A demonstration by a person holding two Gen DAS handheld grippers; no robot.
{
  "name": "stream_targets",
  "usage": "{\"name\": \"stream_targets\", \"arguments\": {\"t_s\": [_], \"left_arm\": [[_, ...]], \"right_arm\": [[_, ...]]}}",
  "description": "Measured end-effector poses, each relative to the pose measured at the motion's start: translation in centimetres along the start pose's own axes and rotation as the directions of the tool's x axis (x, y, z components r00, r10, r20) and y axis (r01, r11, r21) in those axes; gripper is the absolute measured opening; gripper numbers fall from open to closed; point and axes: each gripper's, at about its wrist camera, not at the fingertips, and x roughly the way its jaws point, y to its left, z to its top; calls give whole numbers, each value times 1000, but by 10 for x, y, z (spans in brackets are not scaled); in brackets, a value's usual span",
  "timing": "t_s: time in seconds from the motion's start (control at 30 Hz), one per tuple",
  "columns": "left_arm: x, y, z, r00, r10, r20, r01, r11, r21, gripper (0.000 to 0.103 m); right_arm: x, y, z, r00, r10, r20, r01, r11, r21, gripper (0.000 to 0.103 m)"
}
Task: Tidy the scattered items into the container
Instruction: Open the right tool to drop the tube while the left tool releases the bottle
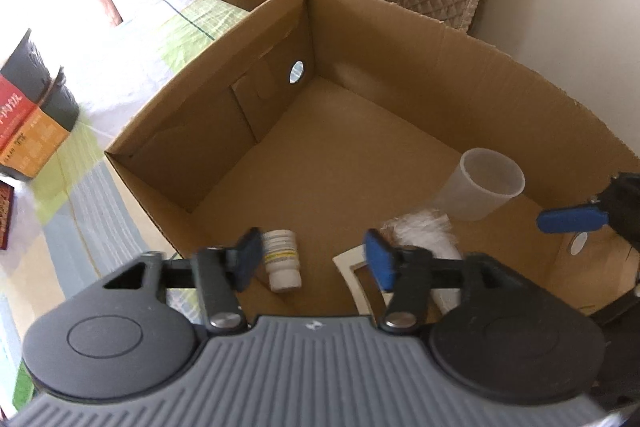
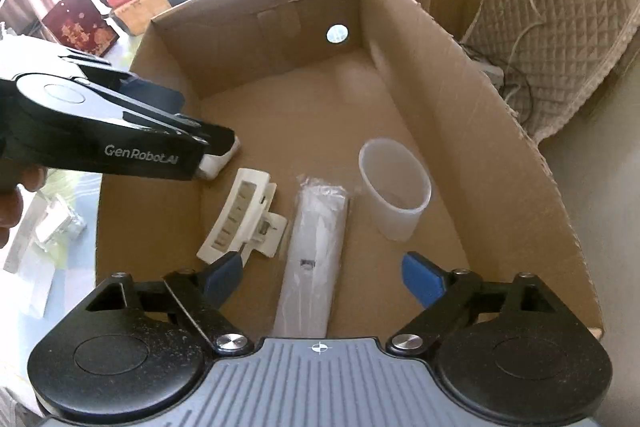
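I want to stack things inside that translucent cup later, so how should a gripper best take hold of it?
The translucent cup stands upright in the cardboard box, mouth open upward. Probably best to come from above and pinch the rim, one finger inside and one outside, on the side facing the wrapped item, away from the box wall.

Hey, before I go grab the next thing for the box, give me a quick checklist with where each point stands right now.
1. Left tool empty: ok, fingers apart, nothing between them.
2. Right tool empty: ok, open above the wrapped white pack.
3. Small bottle released in the cardboard box: ok, lying on the floor.
4. Plastic cup upright: ok.
5. Hair clip inside the box: ok, beside the pack.
6. More items left outside: cannot tell; clutter on the table is blurred.
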Motion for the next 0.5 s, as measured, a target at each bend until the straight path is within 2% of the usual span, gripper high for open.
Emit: {"name": "stream_targets", "arguments": {"t_s": [0.23,0.5], "left_arm": [[-10,-4,1,999,35,11,-36,999,28,84],[-26,-6,0,999,37,31,-37,999,18,86]], "right_arm": [[-18,-2,-9,1000,-7,25,7,1000,12,92],[-33,4,-9,997,-31,77,30,1000,9,92]]}}
